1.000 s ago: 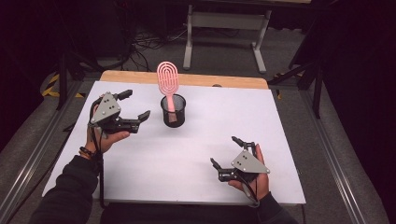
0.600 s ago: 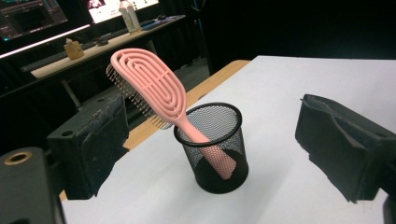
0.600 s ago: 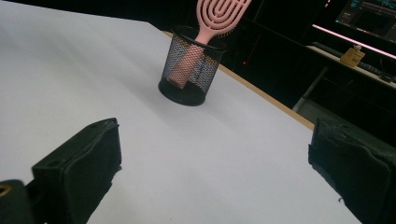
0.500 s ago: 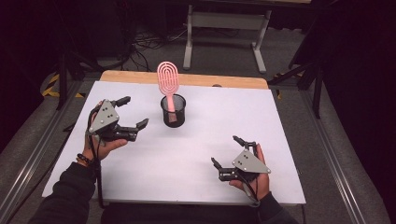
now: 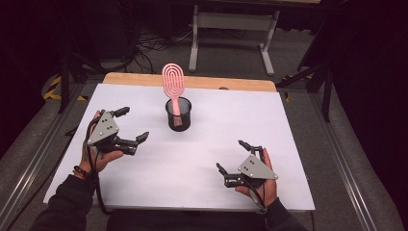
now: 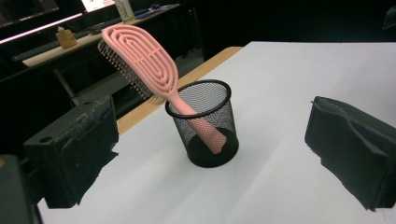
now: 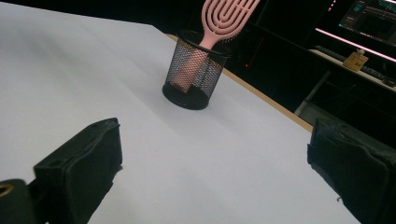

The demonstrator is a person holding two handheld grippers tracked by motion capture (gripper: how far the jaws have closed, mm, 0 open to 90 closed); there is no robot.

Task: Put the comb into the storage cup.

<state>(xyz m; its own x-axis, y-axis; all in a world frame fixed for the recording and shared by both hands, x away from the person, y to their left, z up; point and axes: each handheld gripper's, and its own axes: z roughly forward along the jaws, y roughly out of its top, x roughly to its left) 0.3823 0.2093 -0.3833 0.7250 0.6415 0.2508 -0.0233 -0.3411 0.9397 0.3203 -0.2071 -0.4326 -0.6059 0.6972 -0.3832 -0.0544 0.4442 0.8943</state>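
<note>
A pink hairbrush (image 5: pixel 172 85) (image 6: pixel 142 60) (image 7: pixel 224 14) stands handle-down in a black mesh cup (image 5: pixel 178 115) (image 6: pixel 205 126) (image 7: pixel 194 70) near the back middle of the white table (image 5: pixel 240 125). My left gripper (image 5: pixel 131 124) hovers to the cup's left, apart from it. Its jaws have just been opening and stand wide with nothing between them; in the left gripper view (image 6: pixel 210 154) the cup sits beyond the gap. My right gripper (image 5: pixel 234 155) rests open at the front right, far from the cup, also holding nothing (image 7: pixel 215 168).
A wooden strip (image 5: pixel 192 82) runs along the table's far edge. Behind it stands a metal table frame (image 5: pixel 231 29) on the floor with cables. A rail (image 5: pixel 337 144) borders the right side.
My left gripper has drifted toward the front of the table and sunk a little, away from the cup, and its jaws look slightly wider. The right gripper has stayed put.
</note>
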